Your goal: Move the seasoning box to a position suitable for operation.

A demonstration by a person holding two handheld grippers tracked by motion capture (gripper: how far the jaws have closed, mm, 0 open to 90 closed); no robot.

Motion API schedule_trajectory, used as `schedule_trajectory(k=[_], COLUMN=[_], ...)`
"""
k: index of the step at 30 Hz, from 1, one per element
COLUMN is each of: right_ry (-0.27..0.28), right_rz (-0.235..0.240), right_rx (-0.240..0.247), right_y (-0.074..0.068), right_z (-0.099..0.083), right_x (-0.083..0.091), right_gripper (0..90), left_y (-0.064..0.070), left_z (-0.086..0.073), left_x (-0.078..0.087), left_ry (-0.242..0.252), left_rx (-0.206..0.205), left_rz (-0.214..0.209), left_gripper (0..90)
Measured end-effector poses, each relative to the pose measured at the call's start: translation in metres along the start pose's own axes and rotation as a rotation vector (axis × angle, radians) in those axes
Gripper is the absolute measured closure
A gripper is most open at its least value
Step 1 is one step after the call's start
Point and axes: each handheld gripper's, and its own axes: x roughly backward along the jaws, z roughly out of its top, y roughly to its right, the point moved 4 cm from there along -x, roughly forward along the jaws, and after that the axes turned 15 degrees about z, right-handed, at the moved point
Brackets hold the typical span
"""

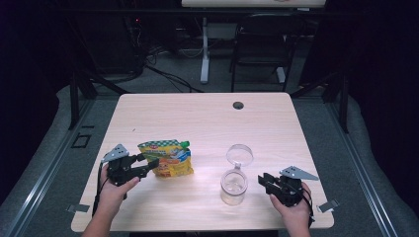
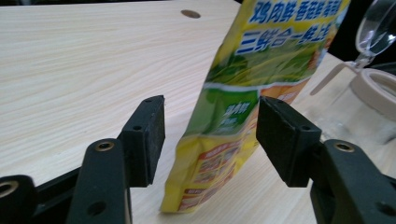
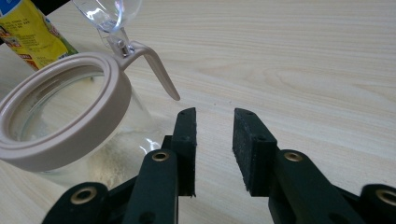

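A yellow and green stand-up pouch [image 1: 168, 159] with a green cap lies on the pale wooden table [image 1: 207, 118], left of centre. My left gripper [image 1: 147, 164] is open at the pouch's left end. In the left gripper view the pouch [image 2: 261, 60] stands between the jaws of that gripper [image 2: 210, 135], close to the right pad [image 2: 275, 135] and apart from the left one. A clear glass jar [image 1: 233, 186] with a beige rim stands right of centre, its hinged lid [image 1: 239, 154] flipped open. My right gripper [image 1: 262, 179] sits just right of the jar, jaws slightly apart and holding nothing [image 3: 215, 140].
The jar's beige rim [image 3: 60, 116] and its clasp lever [image 3: 161, 77] are close to the right gripper's left jaw. A cable hole [image 1: 238, 105] marks the table's far side. A black chair [image 1: 262, 44] and a table leg [image 1: 204, 54] stand beyond the table.
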Motion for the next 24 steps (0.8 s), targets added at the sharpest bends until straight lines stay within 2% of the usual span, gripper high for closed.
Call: schedule_trajectory(k=[2,5,14,24], right_ry=[-0.003,0.003,-0.002,-0.003], right_rz=[-0.002,-0.002,0.001,0.009], right_rx=[0.002,0.0,0.004,0.01], right_y=[0.0003,0.0009,-0.0009,-0.0017], right_z=[-0.0009,-0.0015,-0.0002,0.0021], right_x=[0.0009,0.0013,-0.001,-0.0048], right_gripper=[70.1,69.9,69.4,69.3], left_y=[0.0009,0.0018,0.0046,0.0092], left_z=[0.0001,0.0,-0.0005,-0.0013], left_x=[-0.001,-0.0018,0.0017,0.0073], left_ry=[0.002,0.001,-0.011,-0.022], left_rx=[0.006,-0.007,-0.028,-0.041], left_rz=[-0.007,-0.01,0.012,0.008], left_gripper=[44.8,46.7,52.2,58.3])
